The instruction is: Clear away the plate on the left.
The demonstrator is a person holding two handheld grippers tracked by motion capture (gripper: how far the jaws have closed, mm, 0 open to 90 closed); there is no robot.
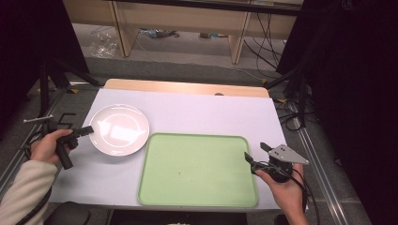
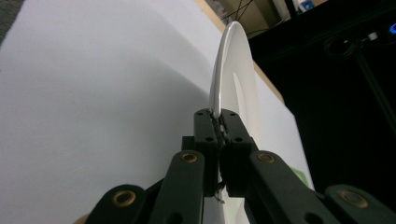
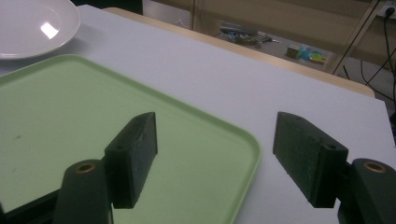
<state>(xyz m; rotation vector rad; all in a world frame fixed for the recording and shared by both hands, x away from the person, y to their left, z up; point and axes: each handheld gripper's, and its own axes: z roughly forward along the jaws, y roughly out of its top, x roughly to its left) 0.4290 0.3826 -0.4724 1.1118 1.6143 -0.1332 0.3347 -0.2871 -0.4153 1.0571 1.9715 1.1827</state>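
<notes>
Plate: round white ceramic plate [image 1: 119,130] lies near the left edge of the white-covered desk [image 1: 197,112], just beside the tray's far-left corner.
Tray: flat pale-green plastic tray [image 1: 197,171] sits along the near edge; bare desk lies beyond it.
Left gripper: black left gripper [image 1: 87,131], held level in the left hand [image 1: 49,146], pinches the plate's left rim.
Right gripper: black right gripper [image 1: 256,153] hovers at the tray's right edge, jaws spread, nothing between them.
Hidden: the tray's near edge is cut off in the right gripper view.
</notes>
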